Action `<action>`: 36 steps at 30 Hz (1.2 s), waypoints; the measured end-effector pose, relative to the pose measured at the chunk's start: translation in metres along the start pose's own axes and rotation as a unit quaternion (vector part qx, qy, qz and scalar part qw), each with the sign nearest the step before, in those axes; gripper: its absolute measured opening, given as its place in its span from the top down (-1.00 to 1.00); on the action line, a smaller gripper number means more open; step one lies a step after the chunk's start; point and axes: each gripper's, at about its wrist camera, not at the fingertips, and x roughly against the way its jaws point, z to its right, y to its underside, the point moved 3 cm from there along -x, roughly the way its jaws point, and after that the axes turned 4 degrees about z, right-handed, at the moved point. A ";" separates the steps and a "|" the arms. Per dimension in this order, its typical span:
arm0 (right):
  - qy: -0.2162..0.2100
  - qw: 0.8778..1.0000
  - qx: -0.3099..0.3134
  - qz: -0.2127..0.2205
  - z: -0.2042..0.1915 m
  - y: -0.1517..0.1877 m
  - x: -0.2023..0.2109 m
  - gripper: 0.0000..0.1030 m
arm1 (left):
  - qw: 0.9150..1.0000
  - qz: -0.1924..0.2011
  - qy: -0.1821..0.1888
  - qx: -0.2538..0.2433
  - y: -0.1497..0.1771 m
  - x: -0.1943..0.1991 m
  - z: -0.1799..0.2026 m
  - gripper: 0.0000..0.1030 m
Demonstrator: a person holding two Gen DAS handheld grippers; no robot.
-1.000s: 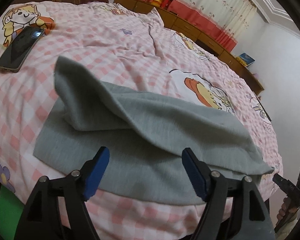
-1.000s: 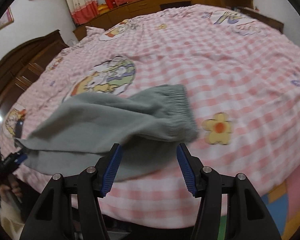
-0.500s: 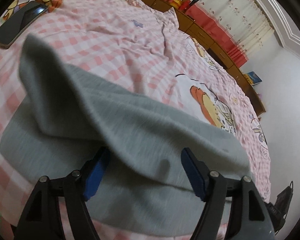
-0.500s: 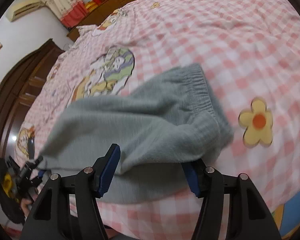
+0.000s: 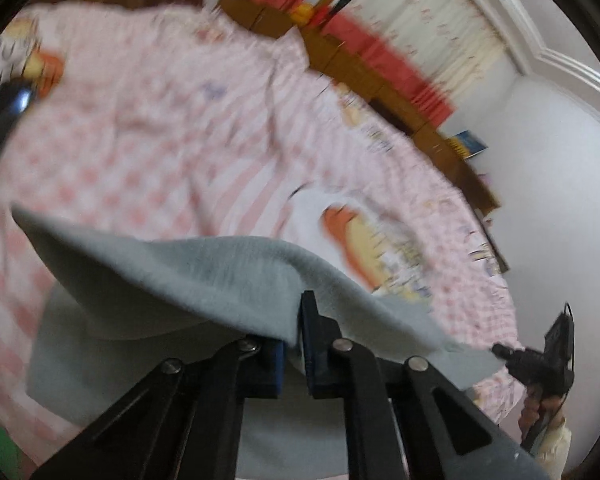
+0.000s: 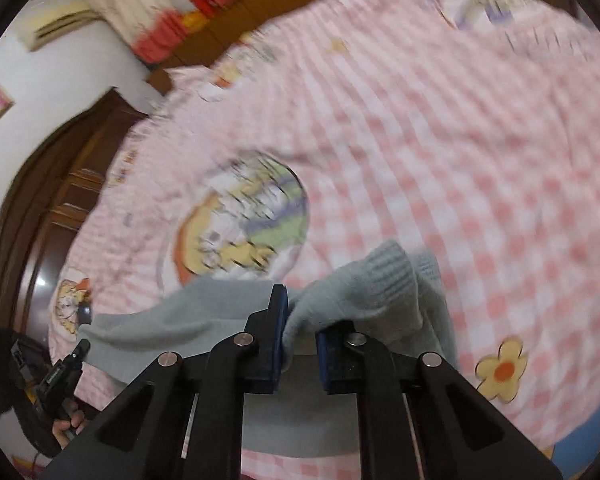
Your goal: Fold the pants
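Observation:
Grey pants (image 5: 188, 280) lie on a pink checked bedspread (image 5: 148, 128). My left gripper (image 5: 294, 344) is shut on the near edge of the leg end and lifts the cloth off the bed. My right gripper (image 6: 298, 336) is shut on the cloth beside the ribbed elastic waistband (image 6: 384, 280) and holds it raised. The pants (image 6: 204, 316) stretch between the two grippers, with a lower layer of cloth still on the bed. Both views are blurred by motion.
A dark phone (image 5: 8, 108) lies on the bed at far left. Wooden cabinets (image 5: 380, 92) and red-trimmed curtains stand beyond the bed. The bed's near edge runs just below both grippers. The other hand-held gripper shows at each view's lower edge (image 5: 540, 356) (image 6: 60, 376).
Both grippers went from open to shut on the pants' near edge and are lifting it. The cloth has risen off the bed, and both cameras are moving.

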 end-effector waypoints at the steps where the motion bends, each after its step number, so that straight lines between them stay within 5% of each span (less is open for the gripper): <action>1: 0.002 1.000 0.009 0.004 -0.002 0.000 0.005 0.70 | 1.000 0.009 0.007 -0.005 -0.002 0.009 0.005 0.86; 6: 0.031 0.998 0.028 -0.038 0.029 0.048 -0.004 0.70 | 0.999 -0.016 -0.013 -0.029 0.037 0.023 -0.003 0.86; 10: 0.036 0.994 -0.033 -0.102 0.075 0.099 -0.037 0.69 | 0.996 -0.074 -0.042 0.003 0.086 0.004 -0.037 0.86; 15: -0.021 0.993 -0.107 -0.041 0.098 0.115 -0.032 0.65 | 0.993 -0.097 -0.061 0.022 0.111 -0.011 -0.058 0.84; 21: -0.020 0.984 -0.174 0.029 0.103 0.131 -0.024 0.64 | 0.994 -0.086 -0.072 0.000 0.115 -0.017 -0.054 0.81; 25: -0.083 0.964 -0.241 0.079 0.108 0.143 -0.022 0.21 | 0.994 -0.083 -0.065 0.010 0.116 -0.020 -0.058 0.77; 28: -0.096 0.963 -0.243 0.071 0.112 0.143 -0.022 0.32 | 0.995 -0.080 -0.058 0.023 0.116 -0.020 -0.061 0.74; 32: -0.050 0.961 -0.270 0.033 0.119 0.139 -0.015 0.38 | 0.995 -0.079 -0.061 0.023 0.115 -0.020 -0.061 0.74; 36: 0.091 0.979 -0.181 0.003 0.089 0.133 -0.012 0.24 | 0.995 -0.073 -0.063 0.024 0.117 -0.021 -0.061 0.74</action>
